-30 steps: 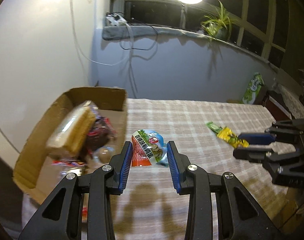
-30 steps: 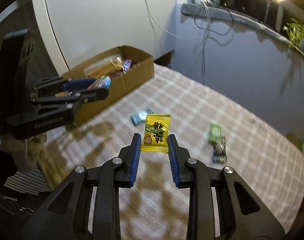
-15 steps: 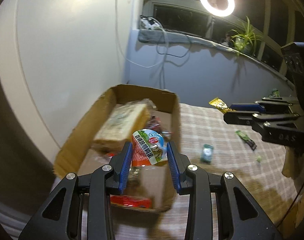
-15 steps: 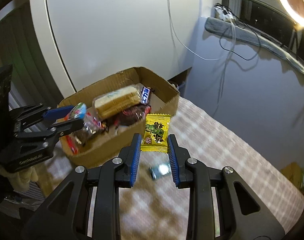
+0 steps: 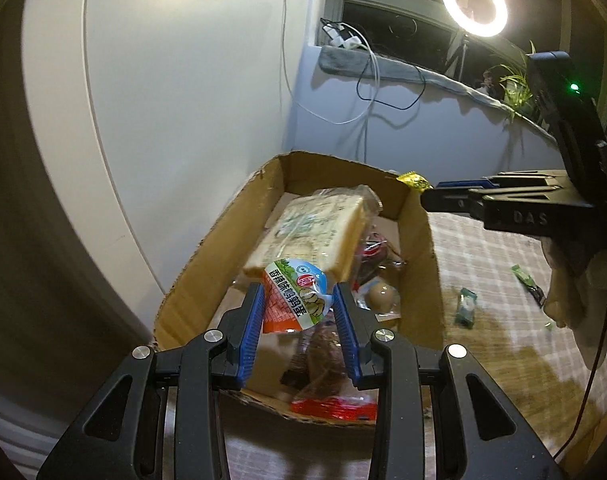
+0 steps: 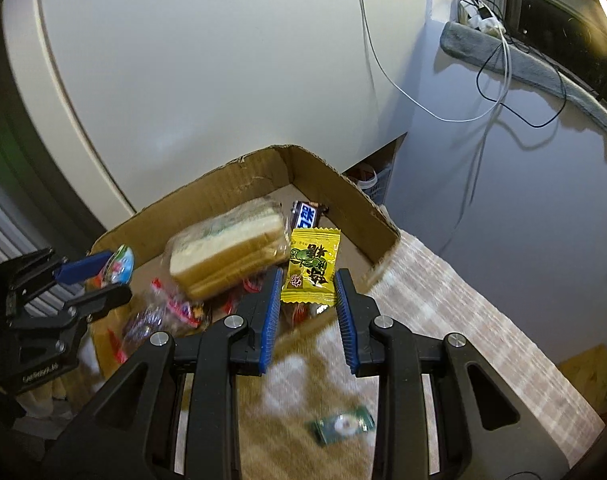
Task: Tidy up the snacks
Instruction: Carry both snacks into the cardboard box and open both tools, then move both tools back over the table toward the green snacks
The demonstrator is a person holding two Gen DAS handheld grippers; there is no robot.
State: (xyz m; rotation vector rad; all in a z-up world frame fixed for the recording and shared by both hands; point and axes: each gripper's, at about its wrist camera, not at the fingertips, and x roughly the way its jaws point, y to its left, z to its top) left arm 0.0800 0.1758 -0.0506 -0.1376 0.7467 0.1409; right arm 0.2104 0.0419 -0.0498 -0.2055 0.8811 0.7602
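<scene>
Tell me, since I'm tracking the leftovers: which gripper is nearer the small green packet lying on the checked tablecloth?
Right. The right gripper, holding the yellow candy, hangs at the cardboard box edge just beyond the green packet; the left gripper is over the box interior.

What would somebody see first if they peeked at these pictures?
Probably the bright yellow candy packet pinched in the right tool, just above the cardboard box edge. Next, the blue-and-orange snack pouch gripped by the left tool over the box, where a wrapped sandwich lies.
</scene>
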